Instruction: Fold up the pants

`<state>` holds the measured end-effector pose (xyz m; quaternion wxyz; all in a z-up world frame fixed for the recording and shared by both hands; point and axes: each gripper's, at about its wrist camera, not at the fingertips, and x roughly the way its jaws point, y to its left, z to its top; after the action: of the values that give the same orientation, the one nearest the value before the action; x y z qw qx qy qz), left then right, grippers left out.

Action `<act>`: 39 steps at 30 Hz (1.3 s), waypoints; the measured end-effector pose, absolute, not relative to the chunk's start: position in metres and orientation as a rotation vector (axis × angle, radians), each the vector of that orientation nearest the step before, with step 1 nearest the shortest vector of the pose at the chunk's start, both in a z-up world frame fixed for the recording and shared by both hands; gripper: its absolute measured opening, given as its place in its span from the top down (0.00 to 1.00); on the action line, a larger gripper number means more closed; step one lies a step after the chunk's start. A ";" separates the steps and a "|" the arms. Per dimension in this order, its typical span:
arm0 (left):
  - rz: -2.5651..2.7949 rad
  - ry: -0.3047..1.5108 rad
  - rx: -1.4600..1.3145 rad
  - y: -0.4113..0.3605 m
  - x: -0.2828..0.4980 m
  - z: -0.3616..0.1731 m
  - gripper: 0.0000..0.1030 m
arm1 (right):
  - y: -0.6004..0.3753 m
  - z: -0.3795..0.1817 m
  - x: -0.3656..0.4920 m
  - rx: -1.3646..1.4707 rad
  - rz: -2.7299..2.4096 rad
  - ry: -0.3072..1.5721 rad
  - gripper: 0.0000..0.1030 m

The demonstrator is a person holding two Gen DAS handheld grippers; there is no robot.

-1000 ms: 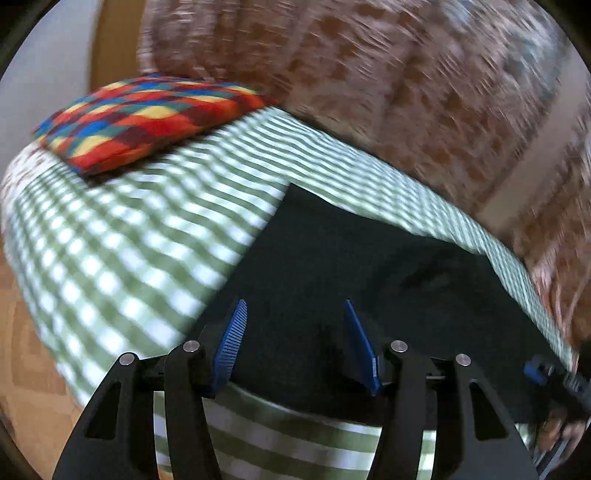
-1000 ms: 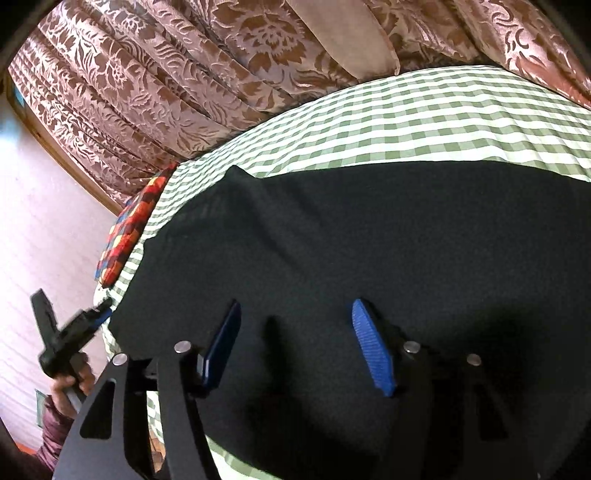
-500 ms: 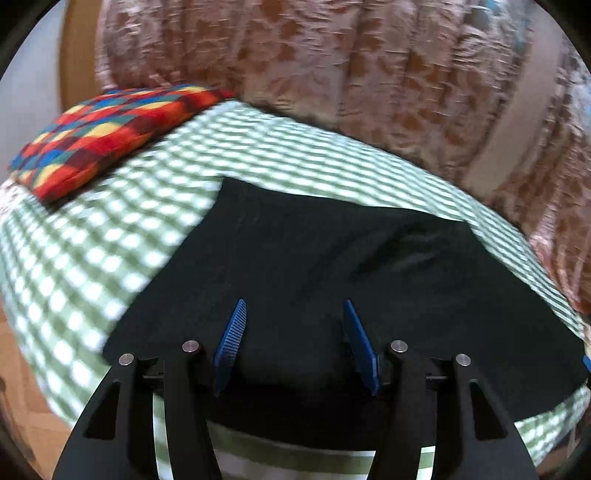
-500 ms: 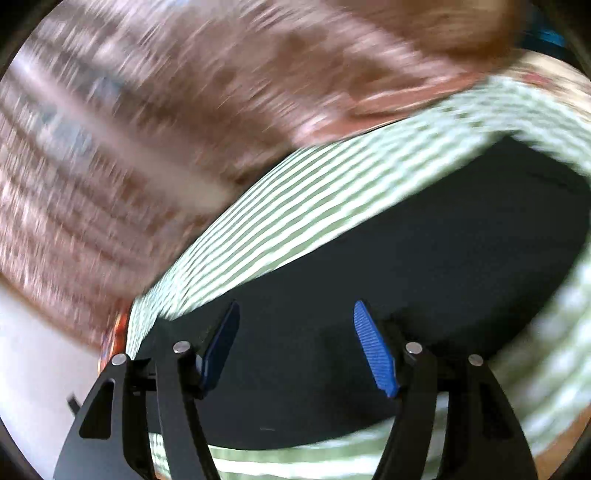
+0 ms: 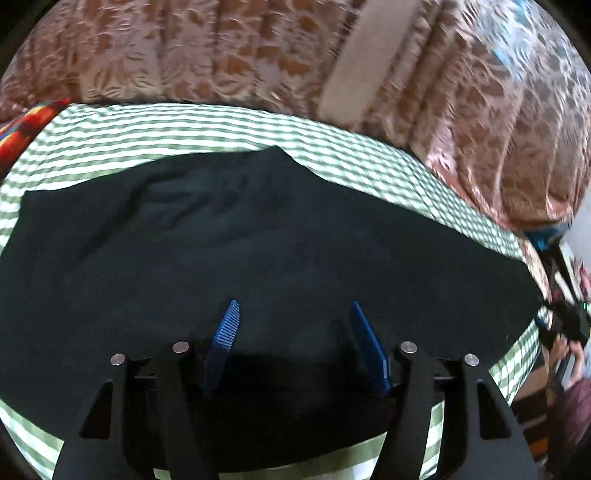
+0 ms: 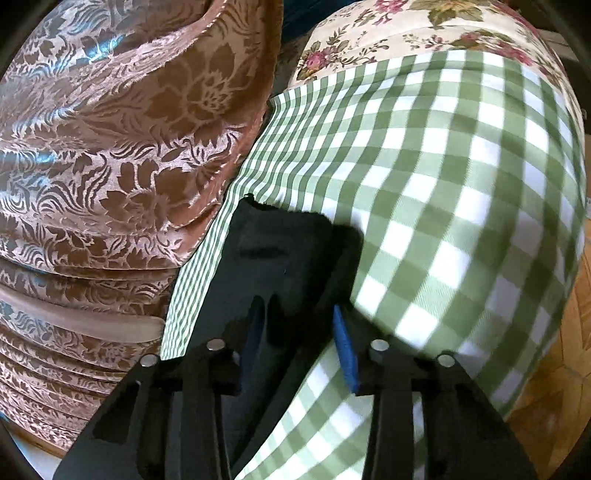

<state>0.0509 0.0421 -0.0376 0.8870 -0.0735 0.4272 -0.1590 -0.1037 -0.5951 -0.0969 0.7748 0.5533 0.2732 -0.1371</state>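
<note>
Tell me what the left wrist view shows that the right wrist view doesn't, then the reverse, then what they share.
Only the left wrist view: the whole spread of the black pants, the colourful pillow, the left gripper open above the fabric. Only the right wrist view: the floral sheet, the wooden floor, and the right gripper, whose jaws have just been closing around the pants' end. Both: the pants, the green checked bedcover, the brown patterned curtain.

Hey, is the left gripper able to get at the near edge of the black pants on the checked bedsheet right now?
Probably yes. The left gripper hovers with its jaws apart over the black pants, which lie flat on the green-and-white checked bedsheet, and nothing lies between its blue pads and the cloth. The near edge itself is hidden behind the gripper's frame.
</note>
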 end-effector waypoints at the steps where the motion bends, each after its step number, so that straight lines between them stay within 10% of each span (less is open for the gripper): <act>1: -0.342 0.894 -0.140 0.037 0.050 -0.039 0.40 | -0.596 -0.099 -0.104 1.197 -0.296 0.593 0.77; 16: -0.564 0.990 -0.352 0.026 0.068 -0.027 0.40 | -0.448 0.025 -0.039 0.742 0.198 0.616 0.85; 39: -0.780 1.101 -0.693 0.009 0.106 -0.037 0.40 | -0.228 -0.013 -0.018 0.203 0.664 0.893 0.76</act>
<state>0.1057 0.0092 -0.0369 0.7259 -0.3140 0.4994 -0.3536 -0.0182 -0.2280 -0.0135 0.8442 0.0963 0.4230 0.3147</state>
